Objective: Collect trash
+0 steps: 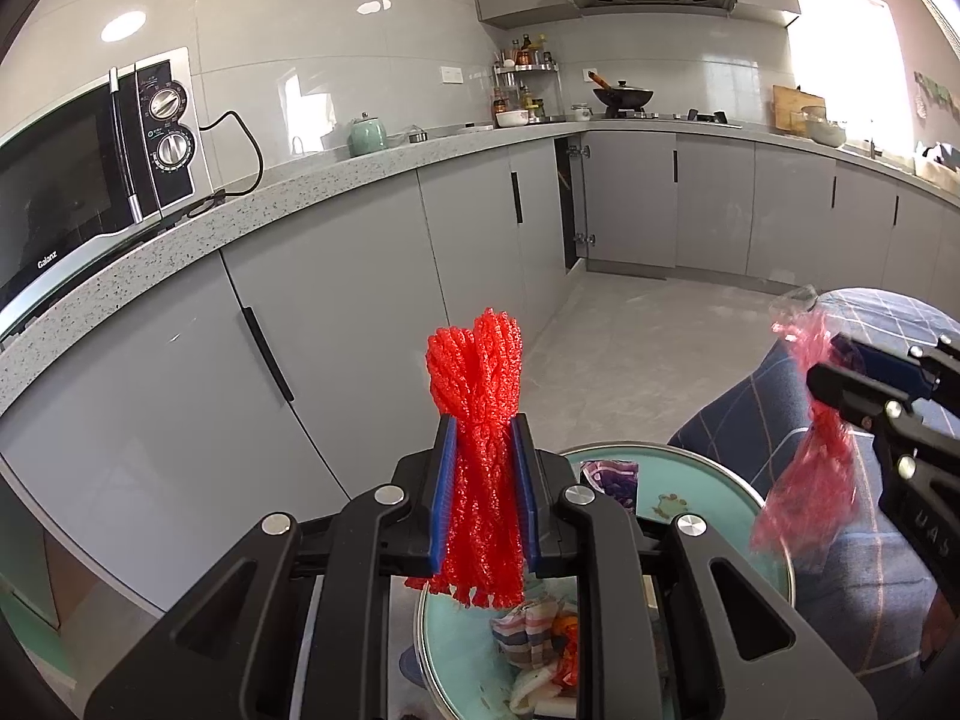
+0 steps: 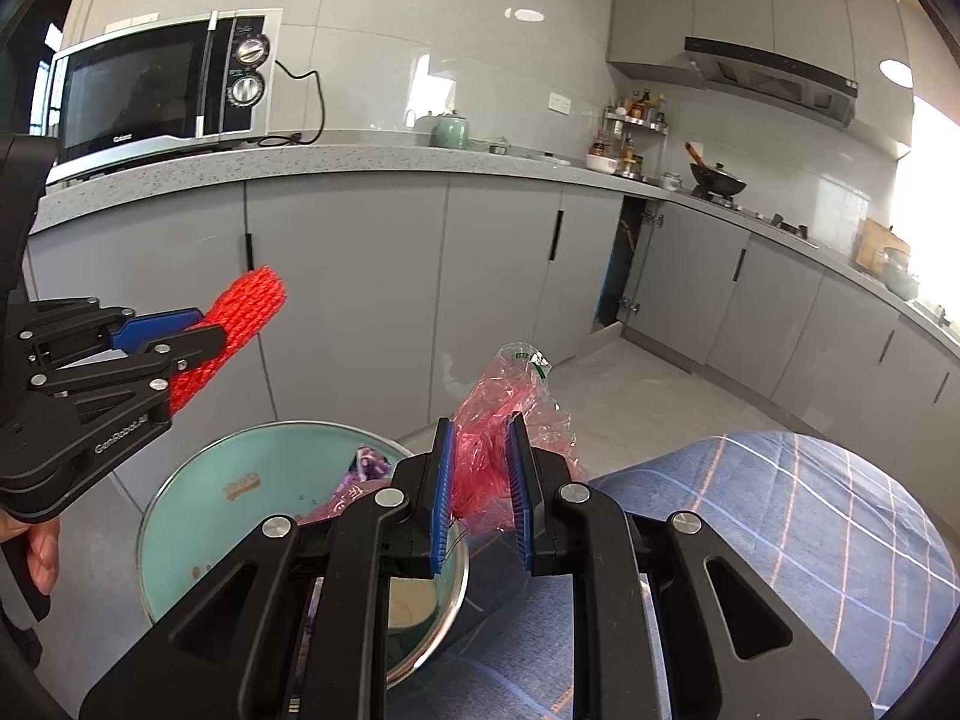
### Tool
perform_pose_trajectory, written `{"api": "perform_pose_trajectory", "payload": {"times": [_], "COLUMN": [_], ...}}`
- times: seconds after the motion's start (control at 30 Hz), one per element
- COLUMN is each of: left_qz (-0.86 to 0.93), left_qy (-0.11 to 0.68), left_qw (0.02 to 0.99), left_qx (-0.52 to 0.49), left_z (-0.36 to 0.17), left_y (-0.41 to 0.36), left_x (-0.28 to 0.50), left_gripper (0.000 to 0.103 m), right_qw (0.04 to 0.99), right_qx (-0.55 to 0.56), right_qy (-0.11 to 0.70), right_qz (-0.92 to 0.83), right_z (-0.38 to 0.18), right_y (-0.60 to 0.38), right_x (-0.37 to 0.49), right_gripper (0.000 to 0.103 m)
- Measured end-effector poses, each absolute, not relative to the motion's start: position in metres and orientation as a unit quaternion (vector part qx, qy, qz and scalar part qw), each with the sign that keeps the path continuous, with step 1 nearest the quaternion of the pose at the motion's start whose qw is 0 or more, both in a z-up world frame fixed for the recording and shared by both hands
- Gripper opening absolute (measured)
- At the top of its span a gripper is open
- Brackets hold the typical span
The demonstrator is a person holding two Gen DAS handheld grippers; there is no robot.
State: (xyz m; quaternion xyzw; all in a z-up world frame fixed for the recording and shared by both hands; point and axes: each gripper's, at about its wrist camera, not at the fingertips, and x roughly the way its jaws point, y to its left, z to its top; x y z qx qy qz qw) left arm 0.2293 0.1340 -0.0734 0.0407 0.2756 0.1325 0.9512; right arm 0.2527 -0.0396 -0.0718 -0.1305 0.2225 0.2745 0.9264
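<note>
My left gripper (image 1: 482,429) is shut on a bright red foam fruit net (image 1: 477,384), held upright above a teal round bin (image 1: 690,468) that holds wrappers and scraps. It also shows in the right wrist view (image 2: 207,333) with the net (image 2: 246,306) sticking out. My right gripper (image 2: 480,432) is shut on a crumpled red-tinted clear plastic bag (image 2: 510,396), held just right of the bin (image 2: 198,516). In the left wrist view the bag (image 1: 810,468) hangs from that gripper at the right edge.
A grey countertop (image 1: 288,186) carries a microwave (image 1: 90,174), a green teapot (image 1: 367,137) and a spice rack. Grey cabinets (image 1: 336,300) stand close behind the bin. A blue plaid cushion (image 2: 780,528) lies at the right. One cabinet door (image 1: 570,204) stands open.
</note>
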Motion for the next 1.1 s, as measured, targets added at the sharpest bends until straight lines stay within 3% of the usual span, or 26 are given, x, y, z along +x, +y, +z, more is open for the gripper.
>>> {"api": "perform_pose_trajectory", "payload": {"times": [0.03, 0.07, 0.1, 0.23, 0.3, 0.4, 0.6, 1.1], "left_qz": [0.135, 0.138, 0.143, 0.148, 0.154, 0.154, 0.147, 0.102], "left_qy": [0.275, 0.275, 0.271, 0.271, 0.266, 0.254, 0.215, 0.163], "left_qw": [0.951, 0.95, 0.951, 0.95, 0.951, 0.954, 0.965, 0.981], "left_qx": [0.042, 0.044, 0.042, 0.041, 0.037, 0.032, 0.022, 0.023], "left_z": [-0.073, -0.073, -0.073, -0.072, -0.07, -0.062, -0.038, -0.006], "left_y": [0.134, 0.134, 0.135, 0.138, 0.141, 0.143, 0.14, 0.108], "left_x": [0.229, 0.23, 0.228, 0.228, 0.224, 0.216, 0.195, 0.165], "left_gripper": [0.023, 0.039, 0.064, 0.07, 0.083, 0.088, 0.094, 0.097], "right_qw": [0.926, 0.928, 0.929, 0.935, 0.939, 0.946, 0.96, 0.978], "right_qx": [-0.136, -0.14, -0.135, -0.118, -0.101, -0.078, -0.052, -0.027], "right_qy": [0.218, 0.21, 0.207, 0.207, 0.205, 0.197, 0.183, 0.144], "right_qz": [0.275, 0.274, 0.276, 0.262, 0.256, 0.247, 0.207, 0.149], "right_z": [-0.072, -0.071, -0.07, -0.063, -0.057, -0.048, -0.032, -0.009], "right_y": [-0.038, -0.038, -0.04, -0.054, -0.064, -0.078, -0.1, -0.142], "right_x": [0.251, 0.249, 0.248, 0.249, 0.247, 0.241, 0.22, 0.19], "right_gripper": [0.03, 0.047, 0.055, 0.055, 0.057, 0.063, 0.065, 0.07]}}
